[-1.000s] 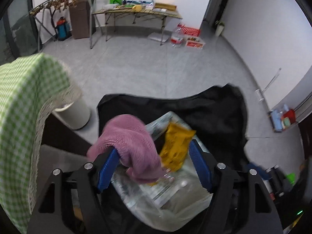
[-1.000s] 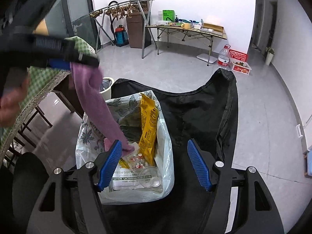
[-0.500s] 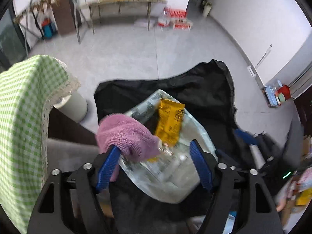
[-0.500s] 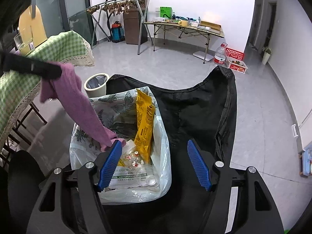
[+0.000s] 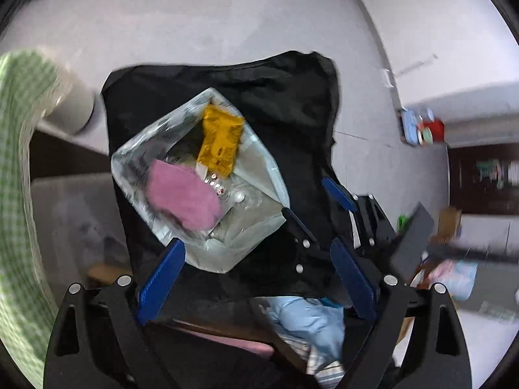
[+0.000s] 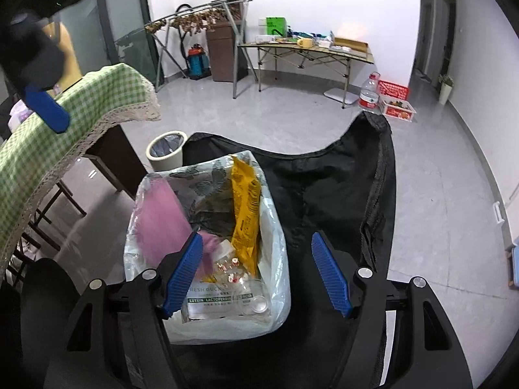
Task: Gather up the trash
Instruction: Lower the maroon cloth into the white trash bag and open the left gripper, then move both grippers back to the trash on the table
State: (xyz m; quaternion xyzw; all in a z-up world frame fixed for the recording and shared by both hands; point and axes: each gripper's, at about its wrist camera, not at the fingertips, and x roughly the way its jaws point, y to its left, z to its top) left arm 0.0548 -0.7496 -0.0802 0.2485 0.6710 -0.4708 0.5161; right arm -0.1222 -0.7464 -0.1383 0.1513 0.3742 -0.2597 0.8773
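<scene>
Your left gripper (image 5: 256,278), jaws opening and empty, hangs above the pink cloth (image 5: 183,196), which lies inside the clear trash bag (image 5: 259,191) beside a yellow packet (image 5: 220,144). Your right gripper (image 6: 256,278), jaws spread and empty, has the bag just ahead of its left finger (image 6: 181,274).

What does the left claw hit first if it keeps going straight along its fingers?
Probably the clear trash bag on the black chair, near its front edge. The left claw is opening with nothing between its fingers. Depth is uncertain.
</scene>
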